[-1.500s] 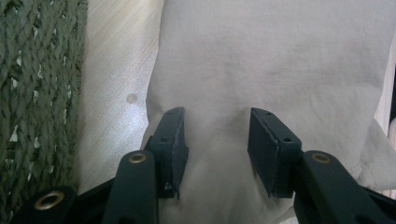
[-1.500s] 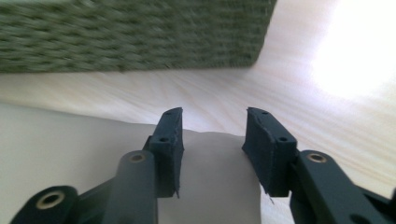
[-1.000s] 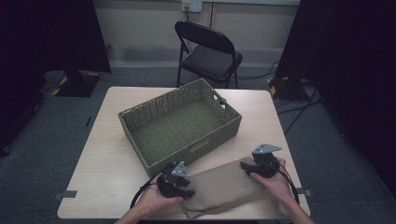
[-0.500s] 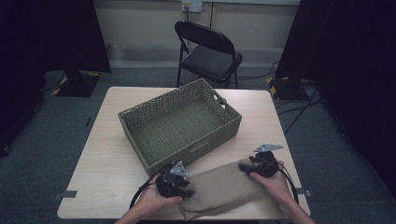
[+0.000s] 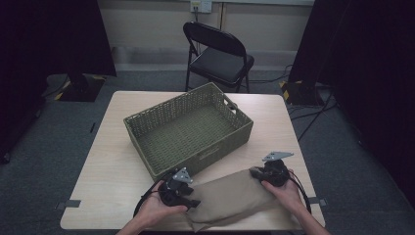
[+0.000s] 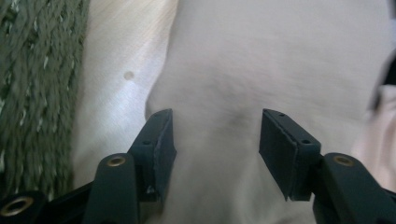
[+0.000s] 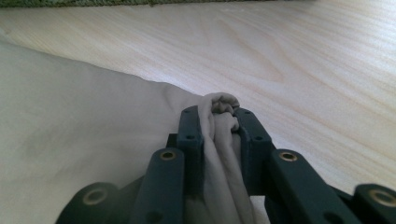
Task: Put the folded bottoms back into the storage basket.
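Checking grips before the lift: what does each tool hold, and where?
Right tool pinches a bunched edge of the beige cloth; left tool stands open over it, holding nothing.

The right tool [image 7: 217, 123] has just been closing and now pinches a bunched fold of the beige cloth [image 5: 230, 198]; the left tool [image 6: 215, 140] has just been opening, its jaws standing apart over the cloth.

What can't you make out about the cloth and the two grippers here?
- Beige cloth: its near edge runs out of the high view at the bottom.
- Left gripper: blur in its own view hides whether the pads touch the cloth.
- Right gripper: how much cloth it bunches lies behind its jaws.
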